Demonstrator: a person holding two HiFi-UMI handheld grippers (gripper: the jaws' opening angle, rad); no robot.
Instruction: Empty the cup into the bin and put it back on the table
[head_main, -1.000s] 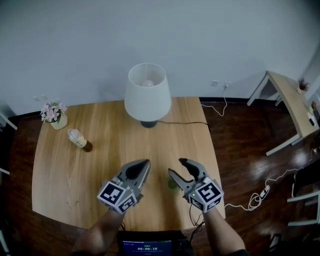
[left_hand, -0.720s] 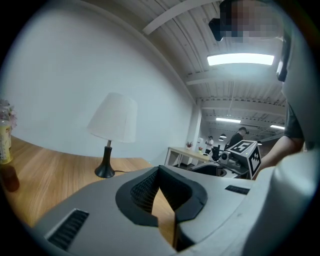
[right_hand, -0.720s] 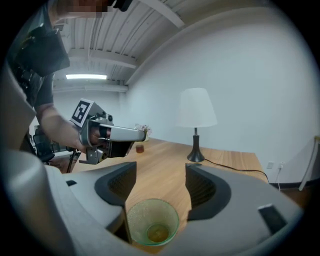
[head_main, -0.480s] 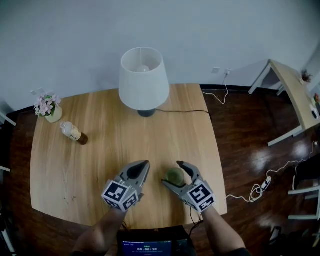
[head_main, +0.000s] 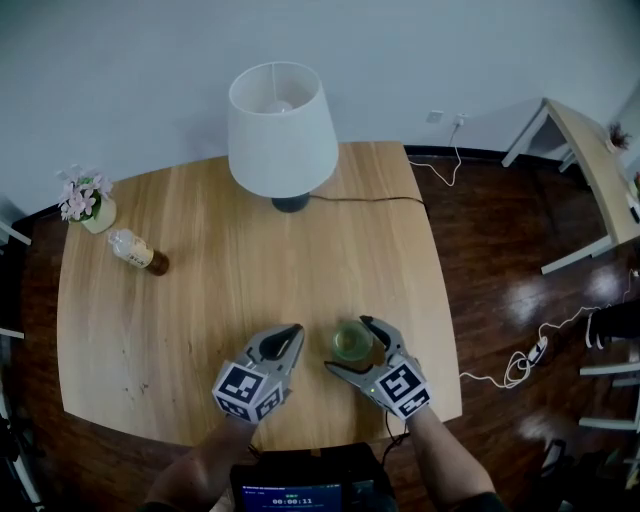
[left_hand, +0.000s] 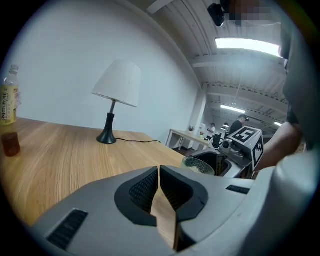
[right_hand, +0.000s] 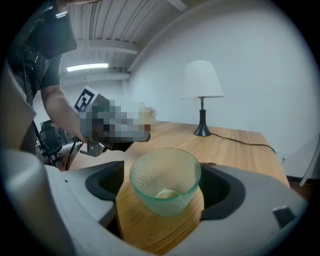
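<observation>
Cup (head_main: 351, 341) upright on surface (head_main: 200, 300), right between my right tongs (head_main: 347, 345) — jaws wide, just been opening, not clamping. Left tongs (head_main: 293, 333) together, empty, just beside — I'd close right.

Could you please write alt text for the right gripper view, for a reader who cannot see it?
A green glass cup with something small and pale at its bottom stands on the wooden table between the jaws of the right tongs, which have just been opening and stand wide apart. A white lamp stands behind.
</observation>
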